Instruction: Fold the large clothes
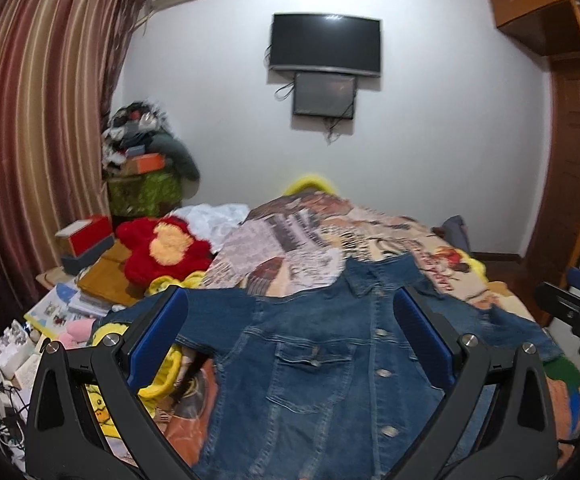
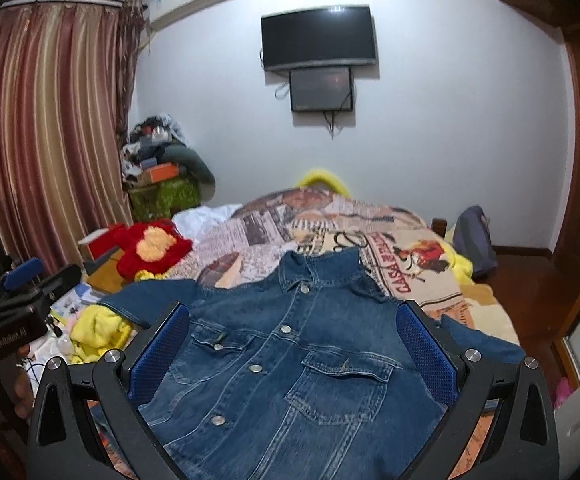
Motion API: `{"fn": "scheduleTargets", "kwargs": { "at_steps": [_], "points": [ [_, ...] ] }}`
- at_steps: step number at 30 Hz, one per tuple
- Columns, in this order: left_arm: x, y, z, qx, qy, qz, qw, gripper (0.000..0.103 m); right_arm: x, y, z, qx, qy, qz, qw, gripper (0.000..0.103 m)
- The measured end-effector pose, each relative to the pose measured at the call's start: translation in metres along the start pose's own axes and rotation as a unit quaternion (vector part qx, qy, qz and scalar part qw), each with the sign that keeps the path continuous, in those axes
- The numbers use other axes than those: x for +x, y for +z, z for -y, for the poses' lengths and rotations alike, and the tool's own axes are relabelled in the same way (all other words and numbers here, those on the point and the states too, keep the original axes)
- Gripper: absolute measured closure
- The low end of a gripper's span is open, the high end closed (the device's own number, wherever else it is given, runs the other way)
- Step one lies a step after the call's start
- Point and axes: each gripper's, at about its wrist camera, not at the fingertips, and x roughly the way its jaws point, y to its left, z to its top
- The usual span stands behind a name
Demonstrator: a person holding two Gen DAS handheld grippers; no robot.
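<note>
One denim jacket [image 2: 285, 360] lies front-up and spread flat on the bed [image 2: 418, 276], collar toward the far wall, five metal buttons showing along its placket and two flap chest pockets. Two tools are present: the left tool [image 1: 290, 344] and the right tool [image 2: 293, 350], each with blue-padded fingers spread wide apart above the jacket and gripping nothing. The bed carries one printed blanket [image 1: 298, 240]. Left of it lie one red plush toy [image 1: 161, 248], yellow plush items [image 2: 97, 332] and stacked boxes [image 1: 85, 240]. Two dark screens [image 1: 326, 44] hang on the white wall; one striped curtain [image 1: 37, 120] covers the left side.
</note>
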Motion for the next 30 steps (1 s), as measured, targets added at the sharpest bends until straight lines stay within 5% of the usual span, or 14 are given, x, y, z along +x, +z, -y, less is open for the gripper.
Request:
{"fn": "scheduleTargets", "kwargs": {
  "at_steps": [10,16,22,24,27,30],
  "points": [
    [0.110,-0.011,-0.088,-0.048,0.052,-0.086,0.9938,0.000,0.111,0.009,0.032,0.013,-0.015,-0.074,0.997,0.000],
    [0.167,-0.032,-0.145,-0.090,0.057,-0.153,0.9825,0.000,0.168,0.004,0.047,0.009,-0.034,-0.117,0.993,0.000],
    [0.221,-0.062,-0.197,-0.201,0.012,-0.251,0.9468,0.000,0.221,-0.016,0.059,0.039,-0.013,-0.185,0.982,0.001],
    [0.231,-0.070,-0.211,-0.243,-0.004,-0.260,0.9346,0.002,0.236,-0.023,0.063,0.045,-0.002,-0.206,0.977,0.001],
    [0.247,-0.079,-0.226,-0.281,-0.013,-0.272,0.9201,0.019,0.248,-0.030,0.064,0.039,-0.007,-0.216,0.976,0.001],
    [0.258,-0.086,-0.238,-0.311,-0.023,-0.277,0.9086,0.019,0.253,-0.035,0.064,0.037,-0.015,-0.221,0.974,0.001]
  ]
}}
